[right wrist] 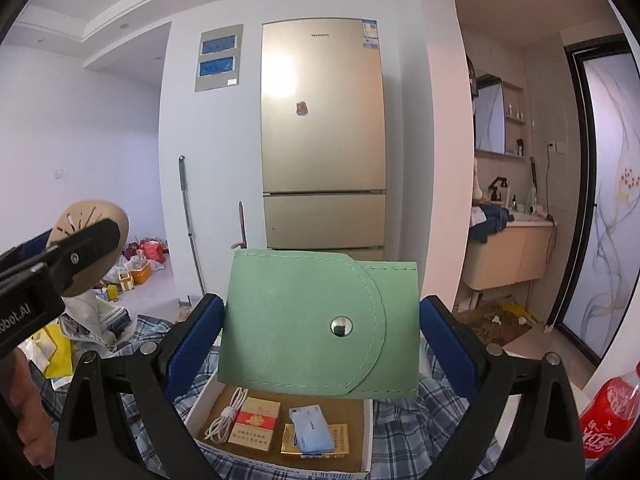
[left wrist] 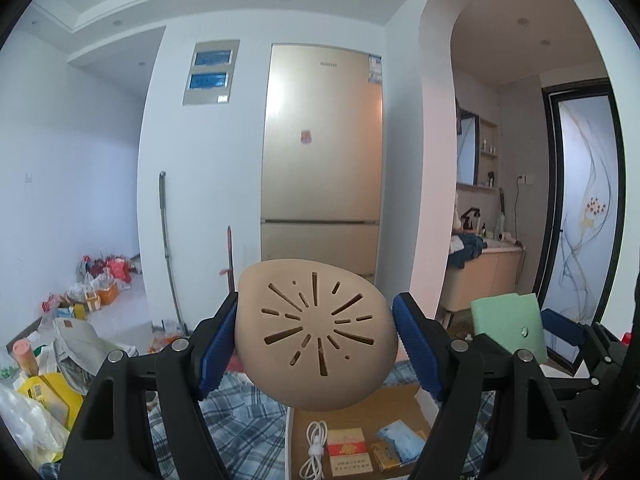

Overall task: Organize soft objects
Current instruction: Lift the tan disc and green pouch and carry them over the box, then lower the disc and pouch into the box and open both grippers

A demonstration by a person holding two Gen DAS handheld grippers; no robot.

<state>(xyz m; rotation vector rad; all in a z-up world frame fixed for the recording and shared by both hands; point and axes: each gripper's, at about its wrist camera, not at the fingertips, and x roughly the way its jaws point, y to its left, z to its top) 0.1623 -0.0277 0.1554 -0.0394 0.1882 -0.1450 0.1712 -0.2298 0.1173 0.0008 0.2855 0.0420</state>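
- My left claw grips the tan foam pad, a domed piece with slots radiating from its middle; both blue fingers press its edges, jaws fairly wide around it.
- My right claw grips the green pouch, a flat snap-flap wallet; blue pads sit against its 2 short sides, flap facing me.
- Both items hang in the air, well above the open box, which lies on a plaid cloth.
- The box already holds a white cable, a red pack, a yellow pack and a light blue packet.
- Step in hand, as I judge it: carry phase, 2 soft items lifted, not yet placed.
- Where they belong I cannot tell; the box is the only container I see.
- Next move likely needs both claws lowered and tipped down toward a bare part of the box floor, 1 item at a time.
- Risk: the foam may spring on release and the pouch may slip.
- A red soda bottle stands near my right side; keep clear.
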